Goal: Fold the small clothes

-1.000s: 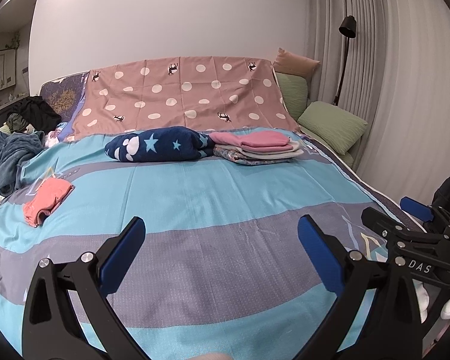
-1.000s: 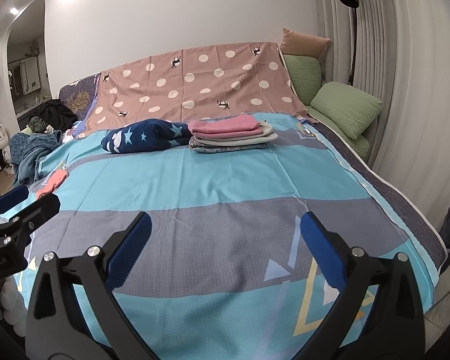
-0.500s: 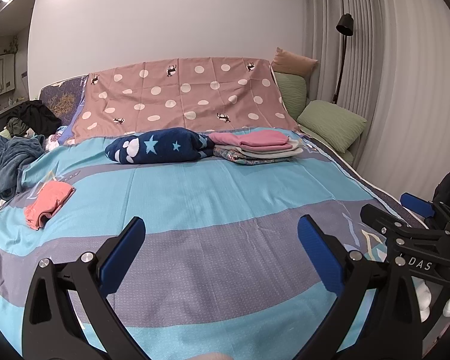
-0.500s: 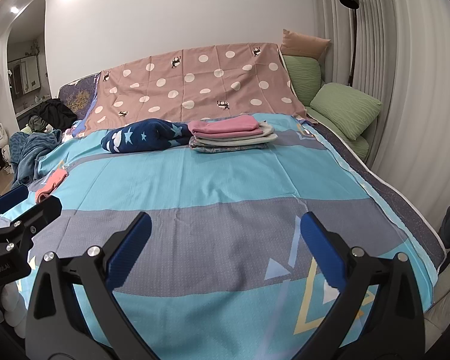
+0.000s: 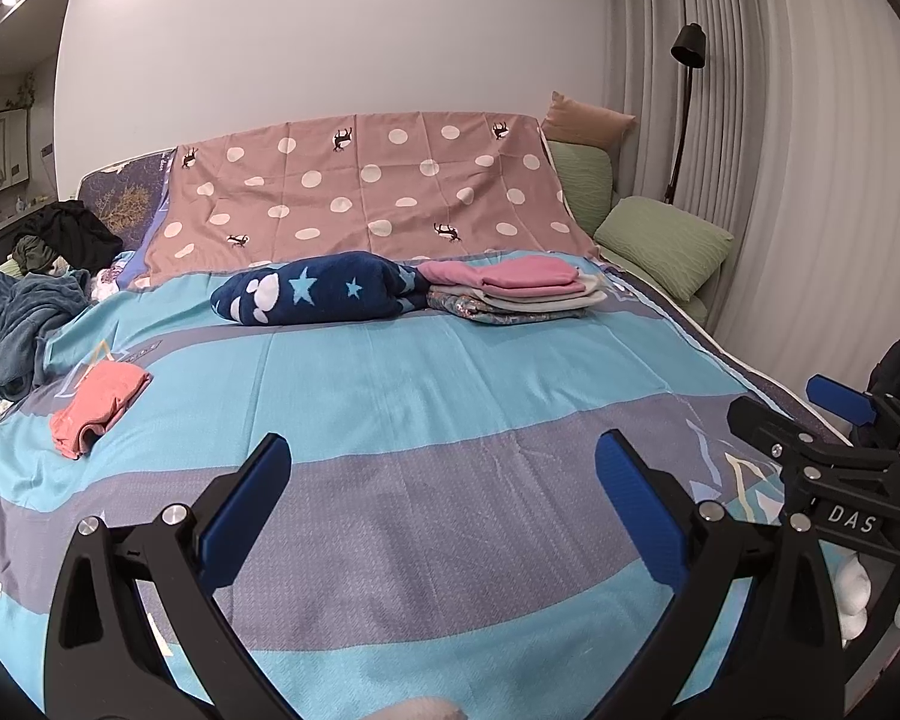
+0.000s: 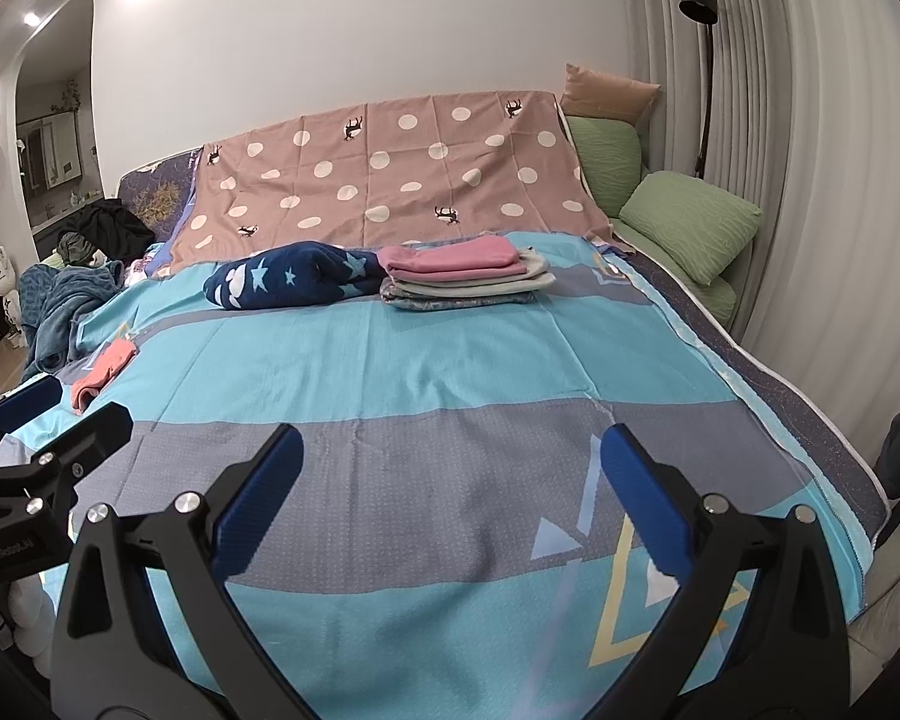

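Your left gripper (image 5: 438, 492) hangs over the bedspread (image 5: 450, 396), jaws wide apart, empty; your right gripper (image 6: 450, 480) likewise, jaws apart; the coral garment (image 5: 99, 399) lies well ahead and left of both; the folded stack (image 5: 510, 291) sits far ahead, beside the star-print blanket (image 5: 312, 294).
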